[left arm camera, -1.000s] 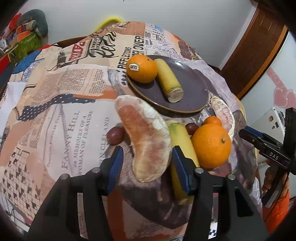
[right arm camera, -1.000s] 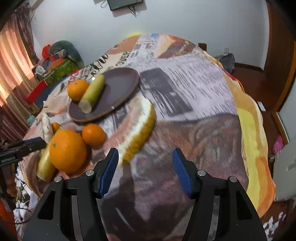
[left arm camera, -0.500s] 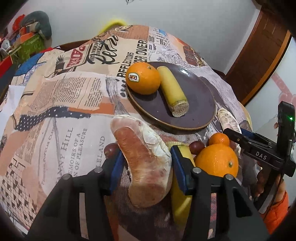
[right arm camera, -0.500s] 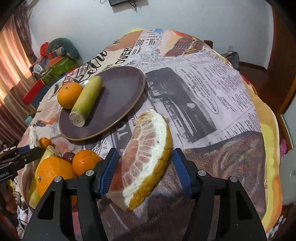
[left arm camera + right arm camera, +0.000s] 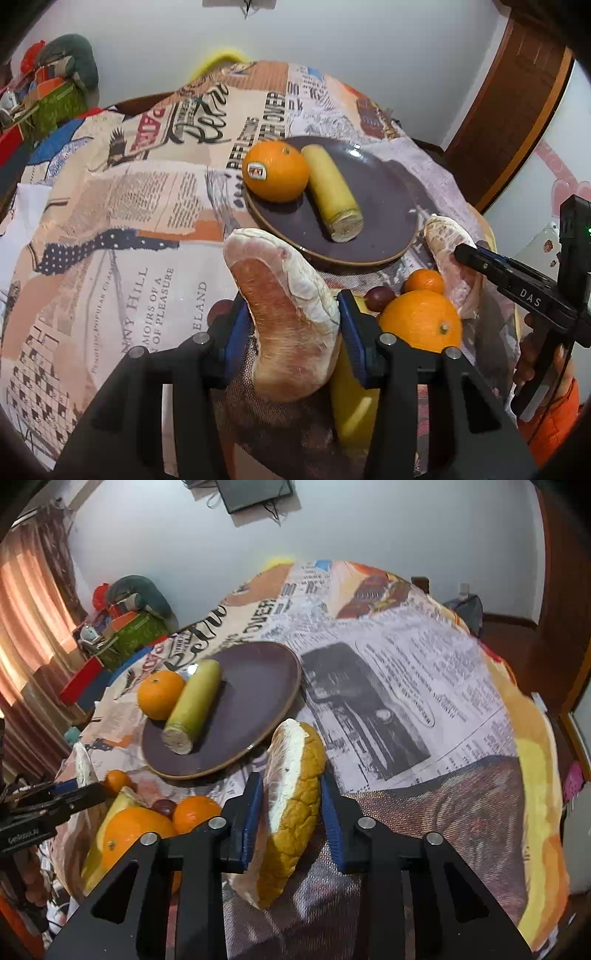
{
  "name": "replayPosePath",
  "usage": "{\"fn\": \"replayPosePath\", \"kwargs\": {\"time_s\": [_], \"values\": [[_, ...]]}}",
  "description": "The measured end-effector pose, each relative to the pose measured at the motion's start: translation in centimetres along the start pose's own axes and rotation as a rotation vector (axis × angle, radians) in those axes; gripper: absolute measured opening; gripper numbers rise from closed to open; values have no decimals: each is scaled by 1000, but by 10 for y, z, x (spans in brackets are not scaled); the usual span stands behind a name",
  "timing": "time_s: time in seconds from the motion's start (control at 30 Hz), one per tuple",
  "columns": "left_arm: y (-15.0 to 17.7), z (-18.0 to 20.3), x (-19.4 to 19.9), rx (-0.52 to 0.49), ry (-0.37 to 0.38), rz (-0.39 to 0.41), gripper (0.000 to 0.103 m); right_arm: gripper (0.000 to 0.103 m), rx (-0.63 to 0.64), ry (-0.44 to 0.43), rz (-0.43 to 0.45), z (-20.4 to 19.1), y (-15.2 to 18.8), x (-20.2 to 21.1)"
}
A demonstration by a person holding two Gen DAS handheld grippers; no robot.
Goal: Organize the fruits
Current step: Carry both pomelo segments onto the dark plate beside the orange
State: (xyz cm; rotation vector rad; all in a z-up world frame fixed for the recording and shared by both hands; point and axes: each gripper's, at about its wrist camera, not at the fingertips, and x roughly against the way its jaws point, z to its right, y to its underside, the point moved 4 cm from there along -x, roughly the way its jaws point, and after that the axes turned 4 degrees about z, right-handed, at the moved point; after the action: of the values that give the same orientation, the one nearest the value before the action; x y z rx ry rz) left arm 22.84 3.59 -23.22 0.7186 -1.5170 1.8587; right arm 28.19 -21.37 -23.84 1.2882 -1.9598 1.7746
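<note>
right gripper advanced, jaws closing on rind wedge; left gripper closing on peeled wedge.

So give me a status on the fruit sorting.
Done: one orange and a cut banana lie on the plate. In hand: both jaws are closing, each on a pomelo wedge. Left: two oranges, a grape and a banana beside it.
</note>
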Motion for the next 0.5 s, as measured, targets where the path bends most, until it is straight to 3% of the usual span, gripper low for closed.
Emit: {"fn": "replayPosePath", "kwargs": {"time_s": [0.5], "values": [[-28, 12, 40, -16, 14, 106, 44, 22, 57, -14, 100, -20, -15, 38]]}}
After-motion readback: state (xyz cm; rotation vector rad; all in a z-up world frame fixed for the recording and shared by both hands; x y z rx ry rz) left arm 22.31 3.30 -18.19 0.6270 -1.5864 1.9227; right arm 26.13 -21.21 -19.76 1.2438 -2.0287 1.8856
